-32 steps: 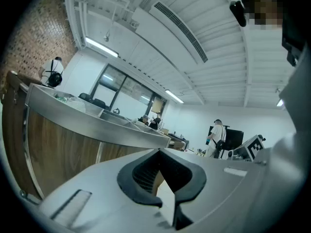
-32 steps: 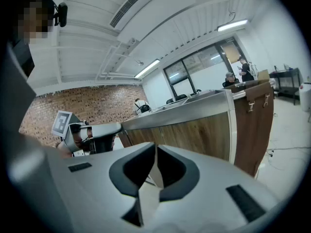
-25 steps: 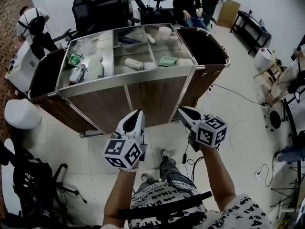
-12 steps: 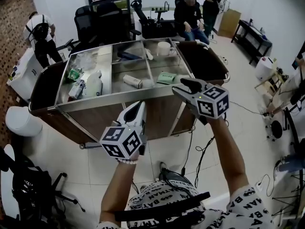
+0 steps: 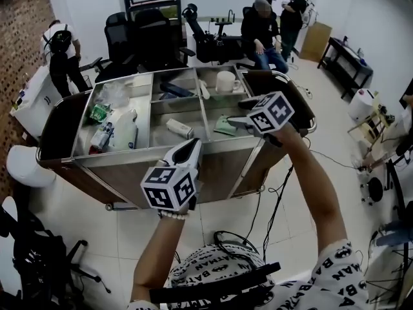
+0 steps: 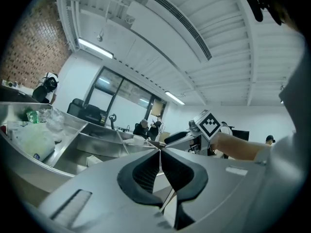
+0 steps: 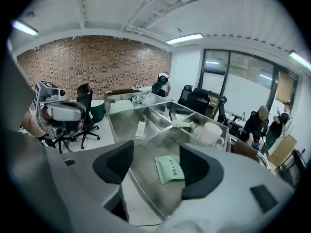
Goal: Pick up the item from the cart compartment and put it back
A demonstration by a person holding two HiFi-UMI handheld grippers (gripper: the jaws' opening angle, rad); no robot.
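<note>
A green packet (image 5: 222,125) (image 7: 170,169) lies flat in the near right compartment of the steel cart (image 5: 161,152). My right gripper (image 5: 237,113) (image 7: 155,166) hangs over that compartment, tilted down at the packet. Its jaws have just been opening and stand wide, with nothing between the pads (image 7: 114,162); the packet shows in the gap, lower down and untouched. My left gripper (image 5: 191,146) (image 6: 159,149) is level at the cart's near edge, shut and empty.
The middle compartment holds a white tube (image 5: 179,129) (image 7: 140,128). A white mug (image 5: 226,81) (image 7: 210,132) stands at the far right. Bottles and green packs (image 5: 106,118) fill the left bin. People and office chairs (image 5: 139,34) are behind the cart, and a white bin (image 5: 24,166) is on the left.
Both grippers moved forward and up to the cart. The right one rolled, tipped down over the near right compartment and opened its jaws.
</note>
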